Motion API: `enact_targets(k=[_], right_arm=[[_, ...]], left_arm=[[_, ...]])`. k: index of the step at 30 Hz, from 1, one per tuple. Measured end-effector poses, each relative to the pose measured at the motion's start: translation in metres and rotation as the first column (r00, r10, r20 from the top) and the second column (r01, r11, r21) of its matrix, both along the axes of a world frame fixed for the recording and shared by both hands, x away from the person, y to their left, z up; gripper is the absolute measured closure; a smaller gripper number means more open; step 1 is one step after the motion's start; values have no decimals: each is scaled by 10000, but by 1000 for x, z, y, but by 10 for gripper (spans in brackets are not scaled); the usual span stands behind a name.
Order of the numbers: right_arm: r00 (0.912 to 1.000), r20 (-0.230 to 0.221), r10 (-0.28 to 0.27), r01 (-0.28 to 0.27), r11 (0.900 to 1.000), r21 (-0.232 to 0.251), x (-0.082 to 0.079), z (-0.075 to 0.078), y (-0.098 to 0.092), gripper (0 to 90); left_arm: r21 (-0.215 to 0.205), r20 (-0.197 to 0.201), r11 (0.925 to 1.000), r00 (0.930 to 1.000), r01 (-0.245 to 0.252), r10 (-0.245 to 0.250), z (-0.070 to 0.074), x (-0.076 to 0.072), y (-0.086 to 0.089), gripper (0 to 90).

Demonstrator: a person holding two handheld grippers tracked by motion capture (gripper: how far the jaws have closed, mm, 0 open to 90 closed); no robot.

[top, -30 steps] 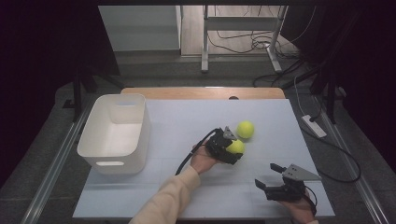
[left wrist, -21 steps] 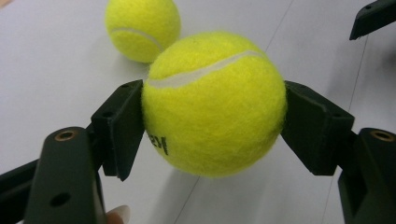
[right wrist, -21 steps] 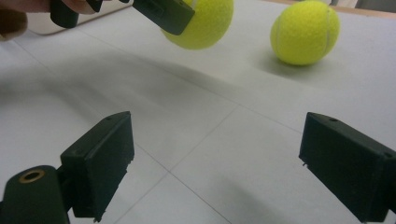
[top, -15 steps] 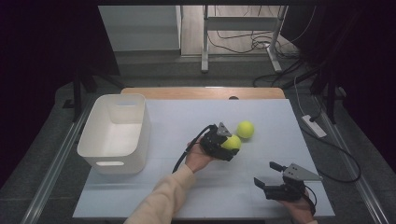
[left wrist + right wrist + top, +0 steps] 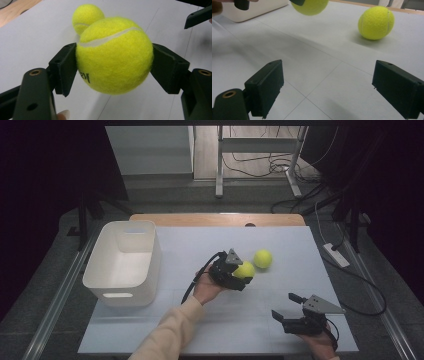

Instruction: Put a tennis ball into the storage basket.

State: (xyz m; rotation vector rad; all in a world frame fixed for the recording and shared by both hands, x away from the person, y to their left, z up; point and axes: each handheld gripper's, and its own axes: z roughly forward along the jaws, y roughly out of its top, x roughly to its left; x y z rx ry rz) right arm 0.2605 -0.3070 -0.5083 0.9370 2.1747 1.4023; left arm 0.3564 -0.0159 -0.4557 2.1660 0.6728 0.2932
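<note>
- Yellow-green felt of a tennis ball (image 5: pixel 114 55) clamped between both black pads (image 5: pixel 65 68) of the left gripper (image 5: pixel 239 273), one pad on each flank, white seam curving across the top, dark print low on the near side.
- Held clear of the white tabletop (image 5: pixel 200 245): pale surface visible beneath the ball in the left gripper view, and in the right gripper view the same ball hanging at the top edge above the table.
- Gripped by a hand (image 5: pixel 206 289) with a cream sleeve (image 5: pixel 167 335) reaching up from the bottom edge of the high view, black cable (image 5: pixel 197 276) looping from the gripper's back end.
- Second tennis ball (image 5: pixel 263 258) resting on the table just beyond the held one, near but apart from it in the high view; partly hidden behind the held ball in the left gripper view.
- Right gripper (image 5: pixel 284 310) low at the near right of the table, jaws wide apart with nothing between them, bare tabletop visible between the pads (image 5: pixel 265 86), grey three-cornered plate on top.
- White plastic bin (image 5: pixel 124 261) at the left side of the table, well apart from both balls, a handle slot in its near wall.
- Wooden edge (image 5: pixel 220 219) along the far side of the table.
</note>
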Motion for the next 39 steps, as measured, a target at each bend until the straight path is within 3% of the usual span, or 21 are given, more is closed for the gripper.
enact_targets(k=[18,39], right_arm=[[10000,-61,-11,10,10000,-97,0,-2,0,100],[10000,-87,-40,39,9999,-129,0,-3,-1,101]], left_arm=[[-683,476,9972,9983,-294,327,10,-6,18,272],[-1075,914,9917,9925,-712,812,20,-14,46,271]])
